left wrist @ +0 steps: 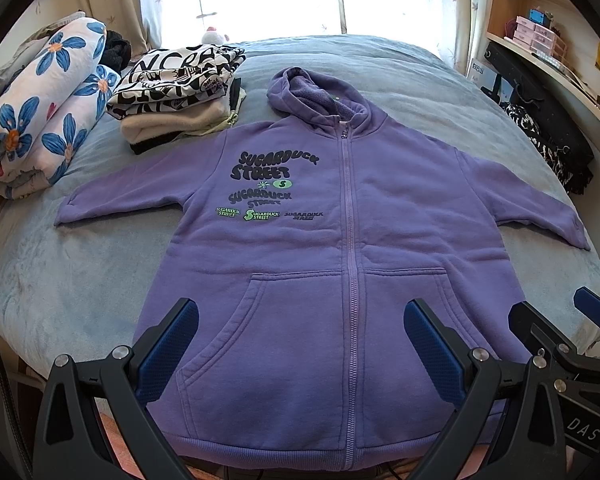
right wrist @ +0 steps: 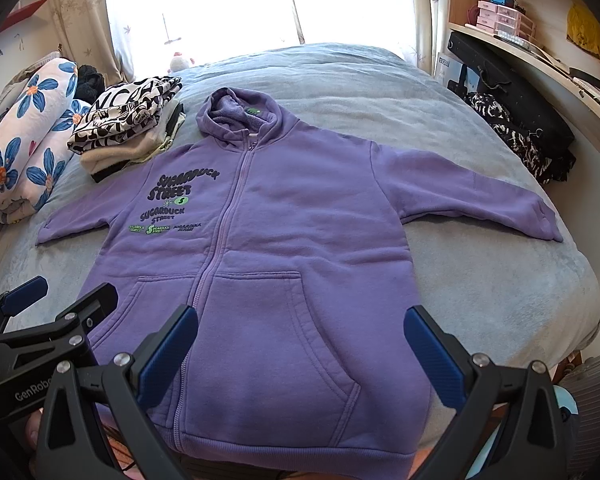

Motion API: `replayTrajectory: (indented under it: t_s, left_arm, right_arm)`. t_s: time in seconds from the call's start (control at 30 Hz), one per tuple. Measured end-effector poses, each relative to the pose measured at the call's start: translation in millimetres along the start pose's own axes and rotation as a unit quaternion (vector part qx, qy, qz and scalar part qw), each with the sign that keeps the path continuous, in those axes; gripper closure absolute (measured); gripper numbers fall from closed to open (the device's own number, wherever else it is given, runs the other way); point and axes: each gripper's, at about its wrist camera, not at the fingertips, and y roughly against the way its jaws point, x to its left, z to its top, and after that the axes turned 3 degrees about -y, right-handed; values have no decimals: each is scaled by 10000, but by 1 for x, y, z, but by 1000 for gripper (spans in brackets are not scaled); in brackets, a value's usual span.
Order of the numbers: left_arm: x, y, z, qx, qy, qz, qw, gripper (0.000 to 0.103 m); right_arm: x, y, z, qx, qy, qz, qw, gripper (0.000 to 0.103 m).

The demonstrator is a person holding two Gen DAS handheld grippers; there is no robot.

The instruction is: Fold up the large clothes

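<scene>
Left wrist cam's showing both grippers, left (left wrist: pixel 300 354) & right (right wrist: pixel 300 354), hovering wide open w/ nothing held over the purple hoodie (left wrist: pixel 400 216) lying flat on the bed (left wrist: pixel 68 280), so imo thick fleece is risking slipping or bunching mid-fold.

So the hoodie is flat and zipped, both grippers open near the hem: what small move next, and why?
Probably the left gripper reaches for the left-side sleeve to fold it across the chest. The hoodie lies spread on the bed with sleeves out, and the right gripper holds nothing too.
</scene>
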Motion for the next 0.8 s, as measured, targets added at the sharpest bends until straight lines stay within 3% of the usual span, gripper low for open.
replayTrajectory:
  t_s: [0.5,0.8]
  left_arm:
    - [-3,-2,0,10,-23,-2,10000,1]
    - [-11,5,29,-205,29,-373,9991,1]
  right_arm:
    - [-3,0,1,-2,-4,13,10000,0]
    - [-2,3,9,-290,79,-26,9995,0]
